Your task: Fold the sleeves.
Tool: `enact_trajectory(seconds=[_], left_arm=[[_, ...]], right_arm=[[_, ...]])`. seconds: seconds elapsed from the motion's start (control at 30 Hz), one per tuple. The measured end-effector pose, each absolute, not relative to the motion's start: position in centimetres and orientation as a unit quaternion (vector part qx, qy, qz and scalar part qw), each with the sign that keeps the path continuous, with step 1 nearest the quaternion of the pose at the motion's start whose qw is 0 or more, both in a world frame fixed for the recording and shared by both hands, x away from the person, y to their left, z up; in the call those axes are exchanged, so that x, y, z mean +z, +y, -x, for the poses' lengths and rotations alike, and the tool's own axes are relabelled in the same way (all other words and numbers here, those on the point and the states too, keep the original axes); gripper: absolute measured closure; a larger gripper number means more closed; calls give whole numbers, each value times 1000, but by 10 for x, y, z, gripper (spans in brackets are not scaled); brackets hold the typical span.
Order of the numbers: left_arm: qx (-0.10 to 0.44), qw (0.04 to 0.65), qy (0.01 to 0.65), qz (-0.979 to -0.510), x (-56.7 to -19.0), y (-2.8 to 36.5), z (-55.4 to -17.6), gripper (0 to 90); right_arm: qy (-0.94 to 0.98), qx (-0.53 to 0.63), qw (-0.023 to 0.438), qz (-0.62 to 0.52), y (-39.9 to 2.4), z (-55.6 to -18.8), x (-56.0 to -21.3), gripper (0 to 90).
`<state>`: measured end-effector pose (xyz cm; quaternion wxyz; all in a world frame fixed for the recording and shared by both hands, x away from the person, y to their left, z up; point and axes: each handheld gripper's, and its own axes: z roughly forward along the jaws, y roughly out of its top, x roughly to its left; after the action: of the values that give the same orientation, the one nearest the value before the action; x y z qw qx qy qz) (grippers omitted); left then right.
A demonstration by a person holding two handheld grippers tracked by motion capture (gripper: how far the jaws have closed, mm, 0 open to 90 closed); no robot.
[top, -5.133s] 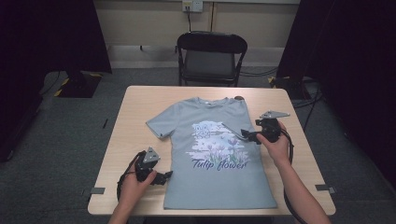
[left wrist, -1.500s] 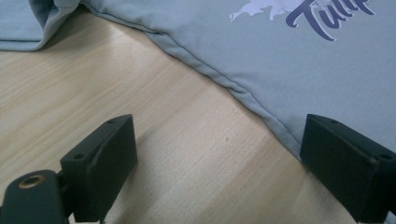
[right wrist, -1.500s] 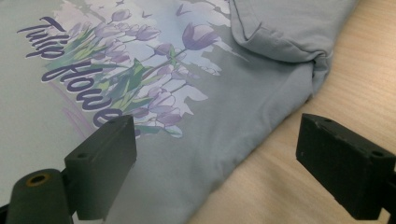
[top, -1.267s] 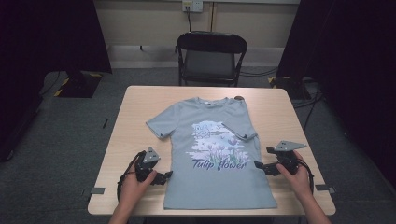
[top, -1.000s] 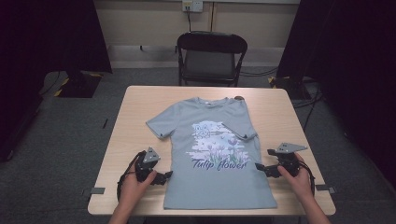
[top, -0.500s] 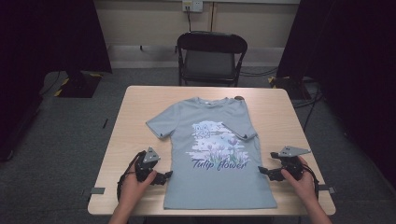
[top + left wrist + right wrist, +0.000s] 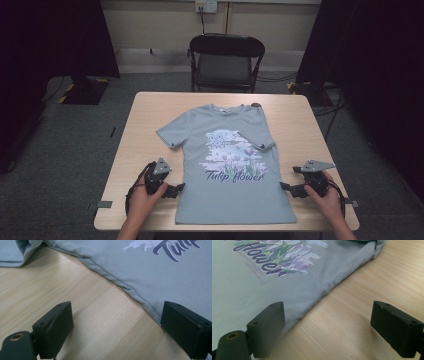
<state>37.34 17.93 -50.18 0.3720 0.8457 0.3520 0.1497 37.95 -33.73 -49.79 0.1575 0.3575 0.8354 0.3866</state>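
T-shirt: grey-blue, printed side up, laid flat along the middle of the bench; collar at the far end, hem at the near edge. Print of flowers with the words "Tulip flower" across the lower chest.
Left sleeve: spread out over the wood.
Right sleeve: folded in over the body of the shirt.
Left tongs: held in the person's left hand at the near left, jaws wide apart and holding nothing; in the left gripper view one jaw stands over bare wood and the other at the shirt's side seam.
Right tongs: held in the right hand at the near right, jaws wide apart and holding nothing; in the right gripper view one jaw lies over the cloth and the other over wood, straddling the shirt's side edge.
Chair: black, folding, beyond the far edge of the bench.
Floor: grey carpet.
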Motion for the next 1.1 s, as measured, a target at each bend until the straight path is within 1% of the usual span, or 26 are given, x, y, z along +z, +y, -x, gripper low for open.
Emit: enact_trajectory(seconds=[0.17, 0.3, 0.63, 0.8, 0.9, 1.1], left_arm=[[150, 372, 352, -846, -502, 179, -373, 103], [150, 372, 352, -846, -502, 179, -373, 103], [149, 372, 353, -846, -502, 180, -374, 103], [150, 369, 367, -840, -501, 181, -374, 93], [159, 366, 379, -835, -498, 185, -376, 112], [160, 388, 399, -815, -485, 199, -385, 117]], right_arm=[[845, 368, 159, -354, -335, -379, -499, 118], [844, 368, 150, -360, -335, -380, -500, 113], [843, 368, 150, -362, -334, -380, -500, 112], [843, 368, 151, -363, -334, -380, -500, 112], [843, 368, 151, -363, -334, -380, -500, 111], [843, 367, 151, -363, -334, -379, -500, 111]])
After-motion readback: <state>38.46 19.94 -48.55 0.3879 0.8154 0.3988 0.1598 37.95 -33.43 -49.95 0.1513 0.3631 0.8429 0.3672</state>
